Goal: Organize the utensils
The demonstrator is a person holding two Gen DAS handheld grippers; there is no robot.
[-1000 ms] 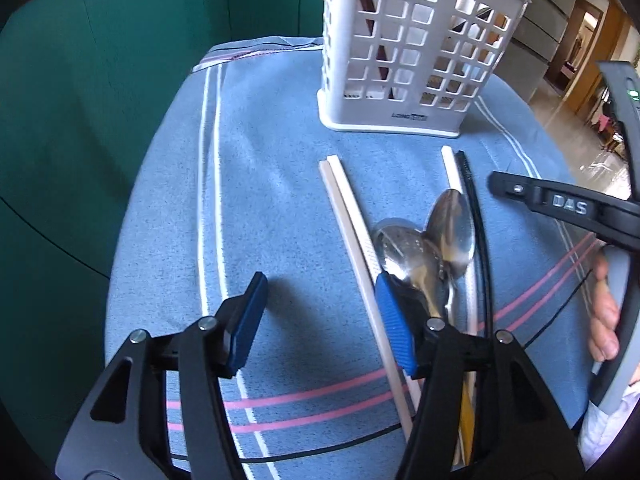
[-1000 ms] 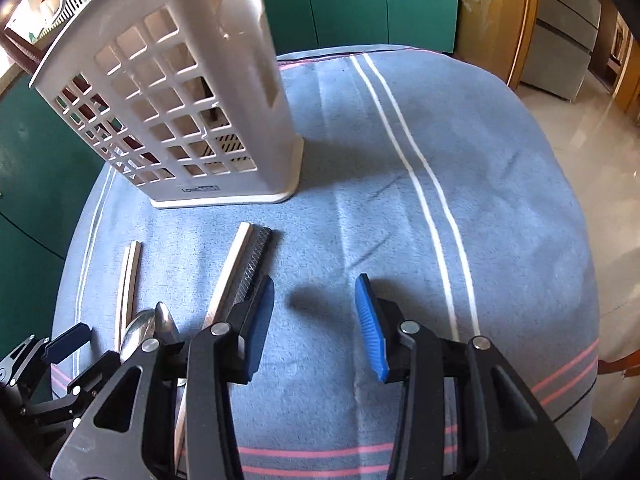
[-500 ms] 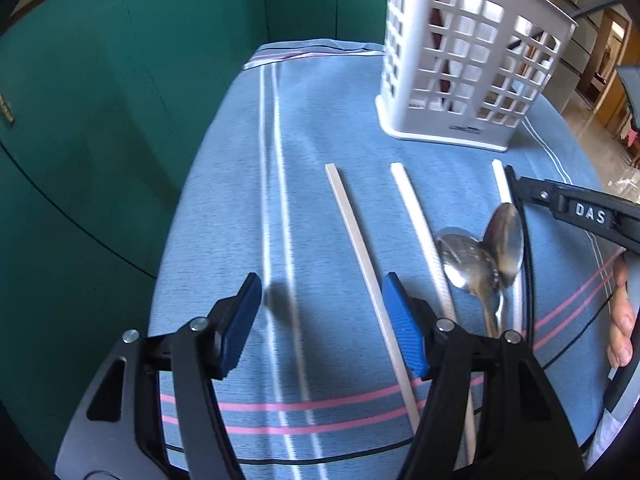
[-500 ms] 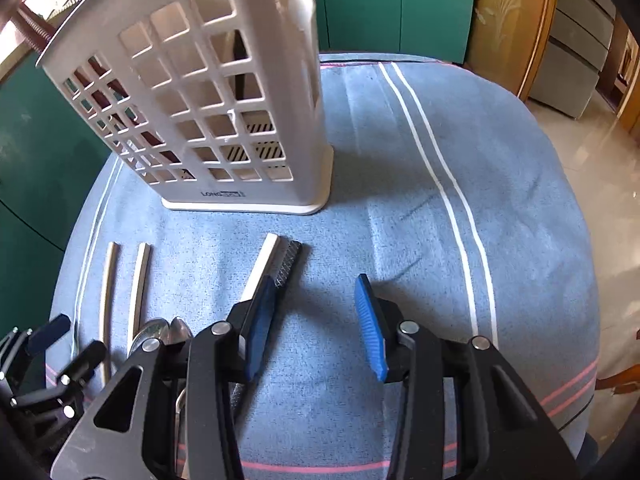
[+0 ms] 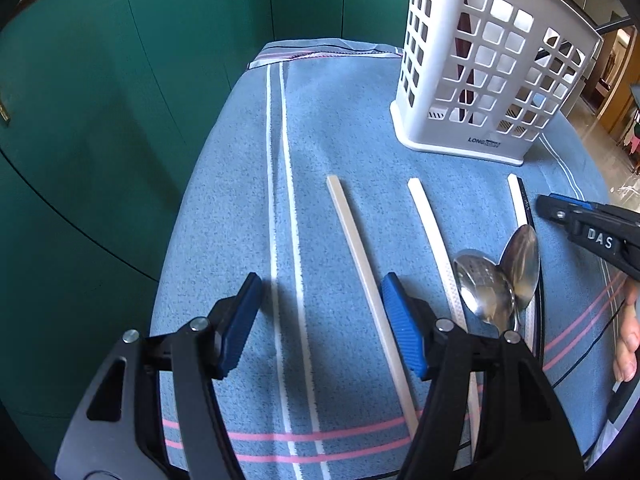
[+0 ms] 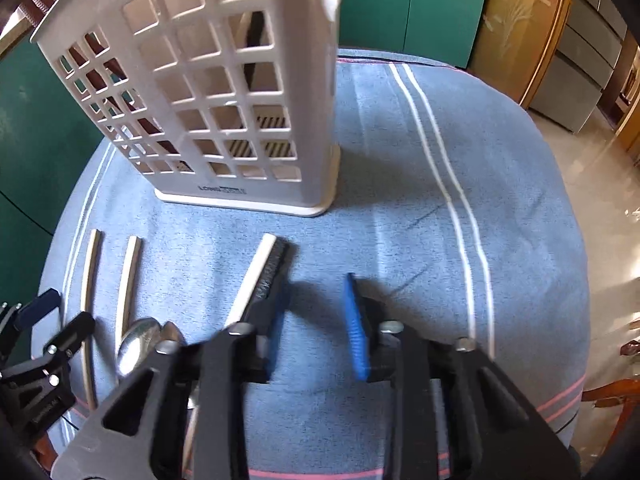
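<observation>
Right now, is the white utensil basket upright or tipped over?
Upright: the basket stands flat on its base on the blue cloth.

A blue striped cloth (image 5: 344,128) covers the counter. Green cabinet doors (image 5: 120,60) stand at far left.

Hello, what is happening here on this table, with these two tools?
A person holds two tools above a blue cloth. The left tool and the right tool are both open and hold nothing. Chopsticks and two spoons lie loose in front of a white basket; no utensil is gripped.
</observation>
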